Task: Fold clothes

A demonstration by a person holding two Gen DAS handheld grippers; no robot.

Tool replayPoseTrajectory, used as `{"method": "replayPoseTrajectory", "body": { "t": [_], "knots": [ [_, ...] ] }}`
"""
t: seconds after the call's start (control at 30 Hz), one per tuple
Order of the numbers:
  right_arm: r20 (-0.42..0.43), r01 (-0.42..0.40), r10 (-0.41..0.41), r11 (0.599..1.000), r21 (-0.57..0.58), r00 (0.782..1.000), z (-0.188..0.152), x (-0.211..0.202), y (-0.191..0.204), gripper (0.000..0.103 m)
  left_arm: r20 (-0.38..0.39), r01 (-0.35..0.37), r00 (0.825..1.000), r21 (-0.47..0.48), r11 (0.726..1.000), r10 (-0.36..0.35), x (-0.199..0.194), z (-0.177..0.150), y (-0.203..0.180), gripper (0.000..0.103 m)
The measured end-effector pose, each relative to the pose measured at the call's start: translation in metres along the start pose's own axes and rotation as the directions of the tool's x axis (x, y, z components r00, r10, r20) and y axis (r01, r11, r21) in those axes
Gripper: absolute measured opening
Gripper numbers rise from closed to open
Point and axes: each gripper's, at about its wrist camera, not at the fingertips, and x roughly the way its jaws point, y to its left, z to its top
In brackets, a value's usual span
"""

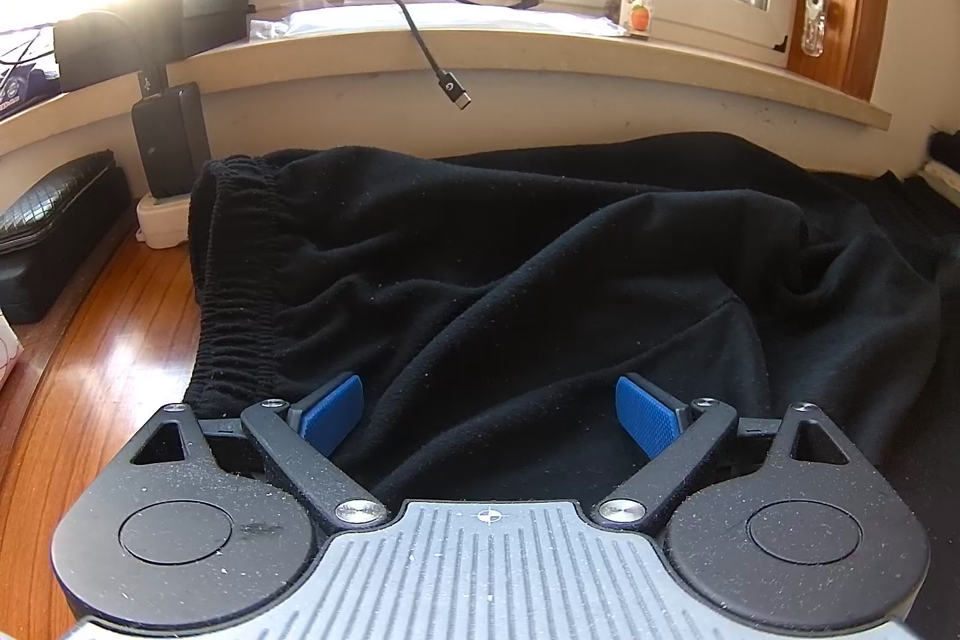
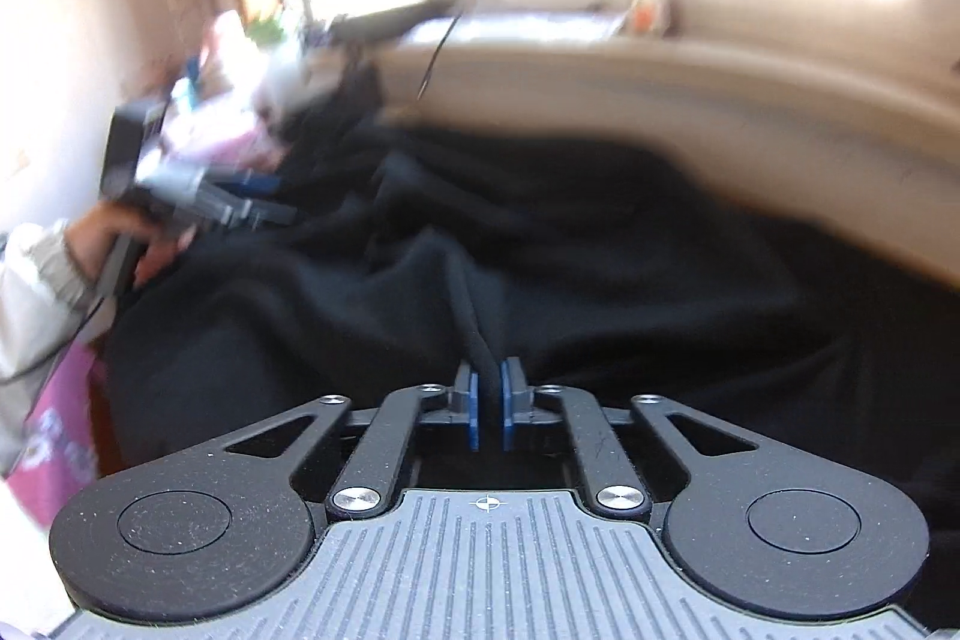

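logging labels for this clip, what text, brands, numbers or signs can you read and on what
No words or numbers can be read in either view.
small carton on the windowsill: orange fruit picture, print too small to read.
dark blue item at far left: white logo, too small to read.
pink item in the right wrist view: pale marks, too blurred to read.

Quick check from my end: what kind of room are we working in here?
Probably a home room, a bedroom or study. A stone window sill holds a loose charging cable, a power strip sits on the wooden table, and black trousers lie spread out.
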Motion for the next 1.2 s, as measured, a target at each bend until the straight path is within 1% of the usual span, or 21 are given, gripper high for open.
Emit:
{"method": "replayPoseTrajectory", "body": {
  "t": [0.07,0.1,0.17,0.2,0.23,0.3,0.33,0.43,0.47,0.57,0.6,0.67,0.77,0.83,0.87,0.9,0.97,1.03,1.1,1.17,1.2],
  "knots": [
    [0.077,0.094,-0.096,0.995,0.029,0.992,0.008,-0.009,-0.005,0.003,0.000,-0.002,1.000,0.000,1.000,0.002,0.000,0.000,0.000,0.093],
    [0.075,0.123,-0.127,0.991,0.052,0.989,0.012,-0.009,-0.009,0.003,0.000,-0.002,1.000,0.000,1.000,0.002,0.000,0.000,0.000,0.093],
    [0.025,0.186,-0.188,0.981,0.051,0.982,0.013,-0.002,-0.016,0.003,0.000,-0.002,1.000,0.000,1.000,0.002,0.000,0.000,0.000,0.093],
    [0.008,0.223,-0.224,0.974,0.042,0.975,0.012,0.000,-0.017,0.007,0.000,-0.002,1.000,0.000,1.000,0.002,0.000,0.000,0.000,0.093],
    [-0.001,0.231,-0.232,0.972,0.046,0.973,0.011,0.000,-0.019,0.008,0.001,-0.002,1.000,0.000,1.000,0.002,0.000,-0.001,0.000,0.093],
    [0.005,0.220,-0.220,0.974,0.063,0.975,0.010,-0.002,-0.021,0.011,0.001,-0.001,1.000,0.000,1.000,0.001,0.000,-0.001,0.001,0.093],
    [0.020,0.198,-0.200,0.978,0.067,0.980,0.010,-0.004,-0.018,0.021,0.001,-0.001,1.000,0.000,1.000,0.001,0.000,-0.001,0.001,0.093],
    [0.072,0.128,-0.130,0.991,0.037,0.989,0.012,-0.004,0.002,0.034,0.000,-0.001,1.000,0.001,1.000,0.001,0.001,-0.001,0.001,0.093],
    [0.077,0.104,-0.105,0.994,0.019,0.992,0.014,0.000,0.010,0.036,0.000,-0.002,1.000,0.001,1.000,0.002,0.001,-0.001,0.001,0.093],
    [0.057,0.021,-0.019,1.000,-0.023,0.998,0.017,0.020,0.034,0.042,0.001,-0.003,1.000,0.000,1.000,0.003,0.000,-0.001,0.001,0.093],
    [0.040,-0.008,0.009,0.999,-0.035,0.999,0.016,0.029,0.042,0.048,0.002,-0.004,1.000,0.000,1.000,0.004,0.000,-0.001,0.001,0.093],
    [0.000,-0.055,0.055,0.996,-0.068,0.998,0.014,0.047,0.060,0.053,0.002,-0.003,1.000,0.000,1.000,0.003,0.000,-0.002,0.001,0.093],
    [-0.074,-0.068,0.059,0.990,-0.127,0.995,0.004,0.076,0.077,0.060,0.002,0.000,1.000,0.001,1.000,0.000,0.001,-0.002,0.001,0.093],
    [-0.115,-0.071,0.056,0.990,-0.126,0.992,-0.002,0.089,0.077,0.066,0.004,0.005,1.000,-0.001,1.000,-0.005,0.000,-0.002,0.002,0.093],
    [-0.119,-0.077,0.063,0.989,-0.123,0.991,-0.004,0.092,0.076,0.068,0.011,0.011,1.000,-0.012,1.000,-0.011,-0.002,-0.002,0.003,0.093],
    [-0.119,-0.086,0.071,0.989,-0.120,0.990,-0.004,0.093,0.076,0.073,0.022,0.019,1.000,-0.027,0.999,-0.018,-0.005,-0.002,0.006,0.093],
    [-0.117,-0.086,0.071,0.988,-0.126,0.991,-0.004,0.092,0.078,0.074,0.050,0.032,0.998,-0.063,0.998,-0.029,-0.016,0.001,0.017,0.093],
    [-0.112,-0.066,0.048,0.985,-0.159,0.993,-0.003,0.090,0.087,0.075,0.094,0.015,0.996,-0.084,0.996,-0.007,-0.035,0.005,0.030,0.093],
    [-0.090,-0.058,0.043,0.982,-0.179,0.995,0.001,0.087,0.096,0.075,0.138,-0.021,0.990,-0.103,0.994,0.035,-0.058,0.006,0.046,0.093],
    [-0.061,-0.065,0.053,0.978,-0.200,0.997,0.008,0.086,0.109,0.075,0.142,-0.045,0.988,-0.118,0.992,0.061,-0.072,0.002,0.064,0.082],
    [-0.045,-0.069,0.061,0.974,-0.217,0.997,0.011,0.086,0.117,0.074,0.139,-0.057,0.987,-0.124,0.991,0.074,-0.079,0.000,0.072,0.070]
  ]
}}
